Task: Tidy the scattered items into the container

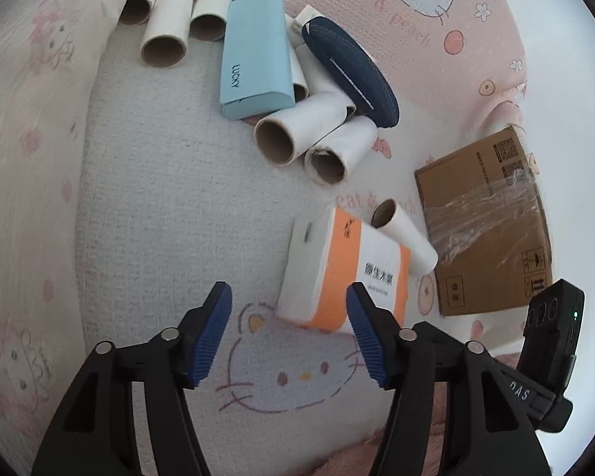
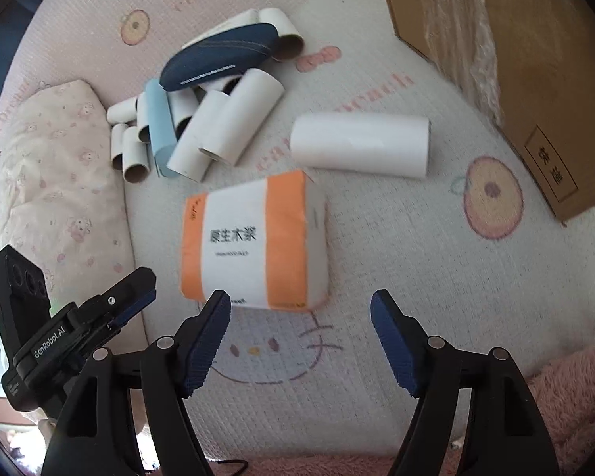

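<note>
Tissue pack (image 2: 254, 240) beside tube (image 2: 360, 150)

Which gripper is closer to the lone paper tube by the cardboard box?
Right. The right gripper sits nearer the lone paper tube, with only the orange tissue pack before it; the left gripper is off to the pack's far side.

"LUCKY" is printed on the light blue pack (image 1: 254, 59), upper centre; "GenRobot.AI" is printed on the left gripper (image 2: 135, 305), seen lower left in the right wrist view; "cat & peach" is printed on the bedsheet (image 1: 400, 20).
</note>
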A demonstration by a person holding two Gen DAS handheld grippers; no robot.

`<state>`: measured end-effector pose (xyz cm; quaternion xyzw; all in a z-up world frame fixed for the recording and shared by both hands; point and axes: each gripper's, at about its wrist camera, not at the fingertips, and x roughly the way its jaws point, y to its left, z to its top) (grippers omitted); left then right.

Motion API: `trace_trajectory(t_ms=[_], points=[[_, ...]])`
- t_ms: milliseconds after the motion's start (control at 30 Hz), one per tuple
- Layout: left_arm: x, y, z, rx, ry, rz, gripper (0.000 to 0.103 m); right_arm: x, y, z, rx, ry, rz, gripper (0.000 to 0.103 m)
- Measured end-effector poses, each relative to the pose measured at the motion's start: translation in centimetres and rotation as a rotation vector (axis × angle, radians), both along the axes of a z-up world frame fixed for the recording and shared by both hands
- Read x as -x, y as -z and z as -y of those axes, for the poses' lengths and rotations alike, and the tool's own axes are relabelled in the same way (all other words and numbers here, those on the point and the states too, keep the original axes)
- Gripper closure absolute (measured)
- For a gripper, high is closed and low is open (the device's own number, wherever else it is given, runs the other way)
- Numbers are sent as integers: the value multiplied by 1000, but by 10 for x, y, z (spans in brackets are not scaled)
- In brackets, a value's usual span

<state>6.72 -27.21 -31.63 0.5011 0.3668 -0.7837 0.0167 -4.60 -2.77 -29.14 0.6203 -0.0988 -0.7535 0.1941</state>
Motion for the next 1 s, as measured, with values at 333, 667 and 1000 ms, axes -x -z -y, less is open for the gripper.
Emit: trace_trajectory(t_ms=[333, 667, 1000], points=[[32, 17, -26, -48, 69, 3, 32, 27, 15, 5, 103, 122, -31, 31], [38, 37, -30, -87, 34, 52, 42, 34, 40, 11, 211, 117, 43, 61], [30, 12, -37, -10, 18, -10, 50, 29, 22, 16, 179, 70, -50, 68]])
